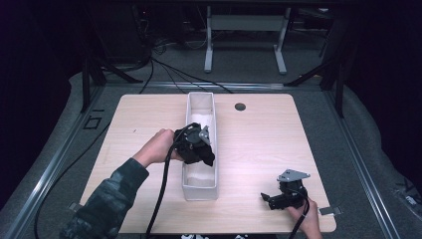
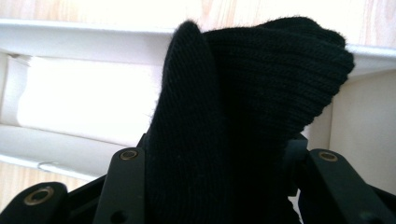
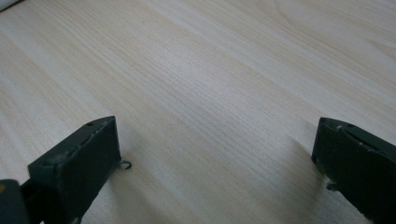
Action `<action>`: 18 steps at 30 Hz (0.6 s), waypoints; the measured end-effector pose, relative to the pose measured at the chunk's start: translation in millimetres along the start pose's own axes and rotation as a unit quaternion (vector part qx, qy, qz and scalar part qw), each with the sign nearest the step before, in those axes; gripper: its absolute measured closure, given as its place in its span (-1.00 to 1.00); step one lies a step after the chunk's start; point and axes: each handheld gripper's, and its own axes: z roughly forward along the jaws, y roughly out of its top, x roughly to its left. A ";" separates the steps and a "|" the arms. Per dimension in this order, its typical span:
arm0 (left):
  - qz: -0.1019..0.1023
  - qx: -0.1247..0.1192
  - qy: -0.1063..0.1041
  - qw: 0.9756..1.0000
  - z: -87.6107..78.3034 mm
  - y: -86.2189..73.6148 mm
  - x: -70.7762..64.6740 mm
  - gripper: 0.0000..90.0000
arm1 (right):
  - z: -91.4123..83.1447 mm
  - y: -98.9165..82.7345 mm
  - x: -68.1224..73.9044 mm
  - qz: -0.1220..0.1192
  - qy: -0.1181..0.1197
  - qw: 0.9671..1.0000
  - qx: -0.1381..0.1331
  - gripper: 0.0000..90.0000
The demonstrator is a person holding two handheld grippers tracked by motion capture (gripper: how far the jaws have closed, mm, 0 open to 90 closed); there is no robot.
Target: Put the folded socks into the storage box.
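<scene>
Holding a black knitted cloth (image 2: 243, 121) over the white bin (image 1: 191, 107), your left claw (image 1: 195, 145) was clenched. Your right claw (image 1: 276, 198) was released above the worktop (image 1: 259, 139). Releasing off-centre could have draped cloth over the rim.

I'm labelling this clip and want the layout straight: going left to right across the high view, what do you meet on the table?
Camouflage sleeve → left hand → left tongs holding a black knitted cloth over the long white box → right tongs, resting open on the wooden table.
</scene>
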 end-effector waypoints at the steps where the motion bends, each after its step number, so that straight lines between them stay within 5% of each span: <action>1: 0.000 -0.001 -0.001 1.000 1.6 -0.5 0.0 0.17 | 0.0 0.0 0.1 0.001 0.000 1.000 0.000 -0.99; 18: 0.001 0.023 -0.030 0.999 29.9 2.2 0.2 0.16 | -0.1 0.0 0.1 0.001 -0.001 1.000 0.000 -0.99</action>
